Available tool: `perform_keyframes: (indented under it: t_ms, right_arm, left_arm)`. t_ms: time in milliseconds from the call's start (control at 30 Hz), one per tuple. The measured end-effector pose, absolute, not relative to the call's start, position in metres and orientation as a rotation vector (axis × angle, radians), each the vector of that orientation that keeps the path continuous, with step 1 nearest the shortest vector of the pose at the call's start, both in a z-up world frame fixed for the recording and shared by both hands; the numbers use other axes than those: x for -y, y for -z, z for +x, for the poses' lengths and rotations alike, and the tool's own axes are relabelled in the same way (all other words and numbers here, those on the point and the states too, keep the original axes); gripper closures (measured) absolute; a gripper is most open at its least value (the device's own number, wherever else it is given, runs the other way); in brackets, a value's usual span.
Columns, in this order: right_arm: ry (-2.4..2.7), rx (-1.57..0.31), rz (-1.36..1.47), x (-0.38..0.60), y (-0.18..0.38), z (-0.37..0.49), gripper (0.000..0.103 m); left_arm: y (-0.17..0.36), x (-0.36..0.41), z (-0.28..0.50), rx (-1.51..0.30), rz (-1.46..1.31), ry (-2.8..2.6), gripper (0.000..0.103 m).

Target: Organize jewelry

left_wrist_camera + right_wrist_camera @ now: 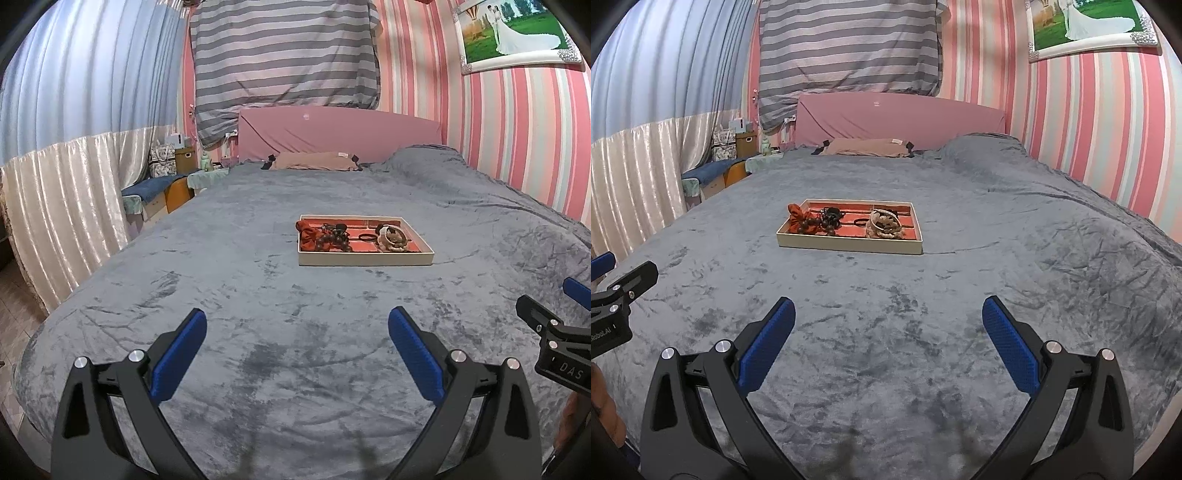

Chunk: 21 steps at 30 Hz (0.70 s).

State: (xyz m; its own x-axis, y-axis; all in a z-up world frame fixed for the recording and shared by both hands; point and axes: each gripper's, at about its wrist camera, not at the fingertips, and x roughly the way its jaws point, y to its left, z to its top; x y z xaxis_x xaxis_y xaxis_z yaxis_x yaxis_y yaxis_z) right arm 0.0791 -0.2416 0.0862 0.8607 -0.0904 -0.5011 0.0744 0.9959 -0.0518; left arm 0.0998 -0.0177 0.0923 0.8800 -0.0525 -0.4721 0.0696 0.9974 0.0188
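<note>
A shallow cream tray (365, 259) with a red lining sits on the grey bed, also in the right wrist view (849, 246). It holds a red scrunchie (307, 233) at the left, dark wooden beads (332, 242), a black ring (366, 237) and a beige lace piece (392, 238) at the right. In the right wrist view these are the scrunchie (795, 218), beads (816, 225) and lace piece (884, 223). My left gripper (297, 325) is open and empty, well short of the tray. My right gripper (888, 314) is open and empty, also short of it.
The grey velvet blanket (258, 332) covers the whole bed. A pink headboard (340, 133) and a pillow (314, 160) are at the far end. A striped wall runs along the right. A bedside cabinet (162, 192) and curtains stand at the left.
</note>
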Motion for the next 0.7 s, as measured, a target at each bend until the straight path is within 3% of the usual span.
perform_keyframes:
  t_ms: [700]
  right_arm:
    - [0.091, -0.498, -0.018, 0.2407, -0.0951, 0.0709, 0.004]
  left_arm:
    - [-0.0964, 0.0168, 0.0946, -0.469, 0.026, 0.052, 0.006]
